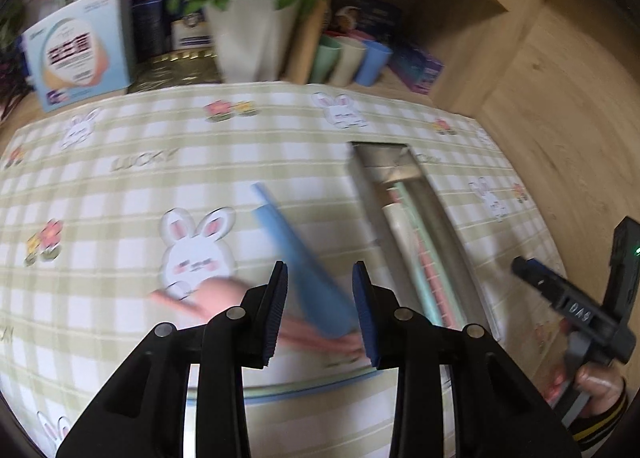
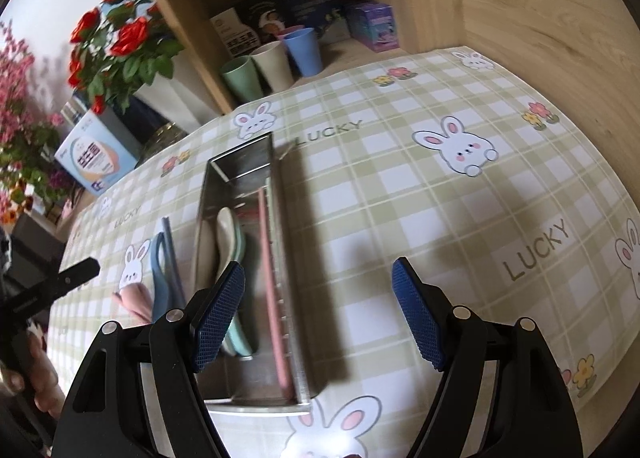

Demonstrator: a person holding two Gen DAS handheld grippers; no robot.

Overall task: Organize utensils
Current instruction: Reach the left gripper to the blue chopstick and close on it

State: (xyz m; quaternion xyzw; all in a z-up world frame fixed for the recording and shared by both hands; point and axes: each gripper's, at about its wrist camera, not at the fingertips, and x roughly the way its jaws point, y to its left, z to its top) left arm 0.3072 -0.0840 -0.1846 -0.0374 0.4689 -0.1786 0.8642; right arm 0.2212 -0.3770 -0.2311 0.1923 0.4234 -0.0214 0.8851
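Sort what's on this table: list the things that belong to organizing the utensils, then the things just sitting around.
For the job: metal tray, blue spoon, pink spoon, pink chopsticks, cream spoon.

Just lying about: cups, flower pot, boxes.

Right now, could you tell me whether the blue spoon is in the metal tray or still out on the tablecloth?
Out. The blue spoon lies on the tablecloth beside the metal tray, next to a pink utensil.

tray [image 2: 244, 162] on tablecloth [image 2: 400, 198] | spoons [image 2: 226, 234] inside | spoon [image 2: 160, 278] left of tray | cups [image 2: 272, 66] behind
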